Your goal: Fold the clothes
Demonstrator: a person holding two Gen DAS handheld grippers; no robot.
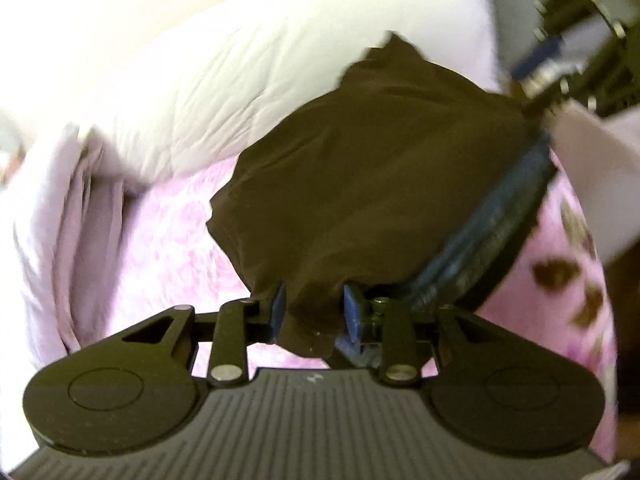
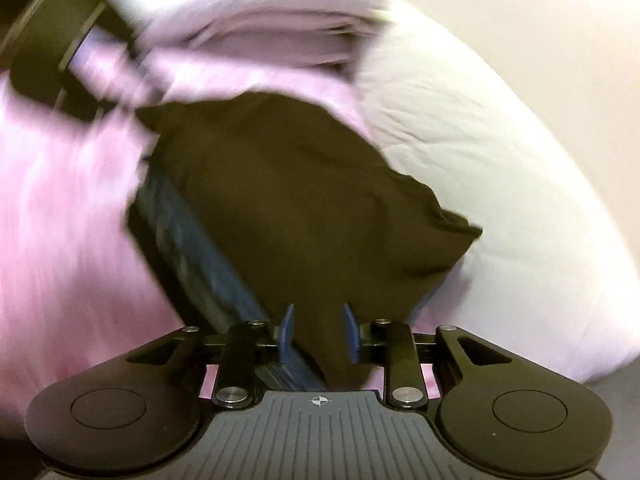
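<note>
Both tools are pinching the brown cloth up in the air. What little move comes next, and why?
Probably lower it onto the pink bedspread and lay it flat. The left tool and right tool each pinch one end of the brown garment, which hangs bunched between them, its blue-striped band along one edge. The frames are blurred, so this is a guess.
</note>
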